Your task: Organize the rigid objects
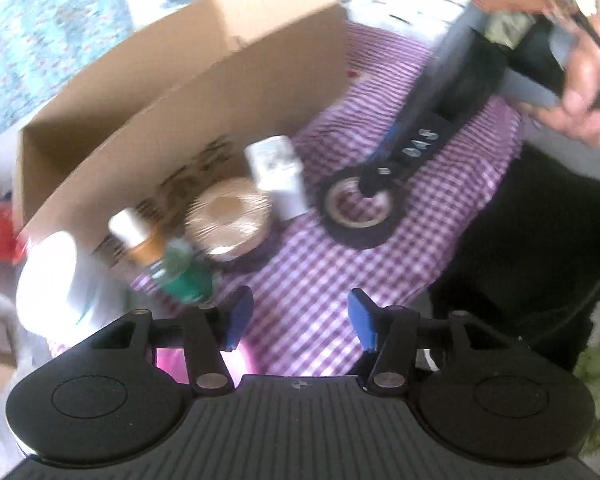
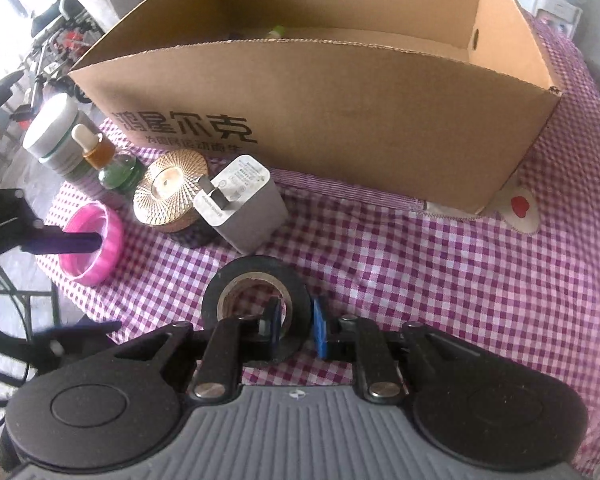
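My right gripper (image 2: 298, 324) is shut on the wall of a black tape roll (image 2: 256, 280), one finger in its hole and one outside. In the left wrist view the same gripper (image 1: 374, 178) sits on the tape roll (image 1: 356, 220). My left gripper (image 1: 300, 320) is open with only chequered cloth between its fingers. A pink ring (image 2: 112, 240) lies at its left finger, which reaches over the ring; contact cannot be told. An open cardboard box (image 2: 340, 120) stands behind. In front of it are a white charger (image 2: 244, 208) and a gold-lidded jar (image 2: 170, 192).
A green bottle (image 2: 120, 176), an amber dropper bottle (image 2: 94, 148) and a white jar (image 2: 56, 128) crowd the table's left corner by the box. The purple chequered cloth (image 2: 440, 280) lies bare to the right. A person's hand (image 1: 580, 100) holds the right gripper. The table edge runs just left of the pink ring.
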`<action>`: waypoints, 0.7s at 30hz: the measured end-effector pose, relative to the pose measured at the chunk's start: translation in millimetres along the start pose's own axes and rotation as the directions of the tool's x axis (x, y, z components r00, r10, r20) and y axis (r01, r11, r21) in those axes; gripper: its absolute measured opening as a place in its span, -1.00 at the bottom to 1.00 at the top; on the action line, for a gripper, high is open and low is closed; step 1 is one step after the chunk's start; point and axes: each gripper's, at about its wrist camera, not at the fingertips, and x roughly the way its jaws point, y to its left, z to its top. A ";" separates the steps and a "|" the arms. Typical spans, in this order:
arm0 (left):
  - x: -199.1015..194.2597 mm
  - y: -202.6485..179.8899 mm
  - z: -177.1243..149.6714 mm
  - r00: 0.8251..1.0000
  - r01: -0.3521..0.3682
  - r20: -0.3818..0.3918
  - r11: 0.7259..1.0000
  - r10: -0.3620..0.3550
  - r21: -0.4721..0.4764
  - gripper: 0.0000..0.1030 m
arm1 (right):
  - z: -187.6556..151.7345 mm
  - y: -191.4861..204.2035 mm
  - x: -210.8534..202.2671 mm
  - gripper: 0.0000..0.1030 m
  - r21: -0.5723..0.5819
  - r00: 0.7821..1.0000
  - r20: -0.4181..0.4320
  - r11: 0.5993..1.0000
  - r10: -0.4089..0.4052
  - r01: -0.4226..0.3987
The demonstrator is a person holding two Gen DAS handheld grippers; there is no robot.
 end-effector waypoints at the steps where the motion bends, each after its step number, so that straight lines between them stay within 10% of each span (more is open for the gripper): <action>1: 0.5 -5.5 7.4 1.000 0.002 -0.007 0.999 -0.002 0.032 0.03 | 2.1 1.2 2.0 -0.64 -0.013 1.000 -0.002 1.000 0.004 -0.004; 21: 27.3 -4.4 19.8 0.997 0.083 0.000 0.993 -0.083 0.083 -0.01 | 6.4 9.5 7.0 -0.63 -0.272 0.999 -0.027 0.962 0.024 -0.030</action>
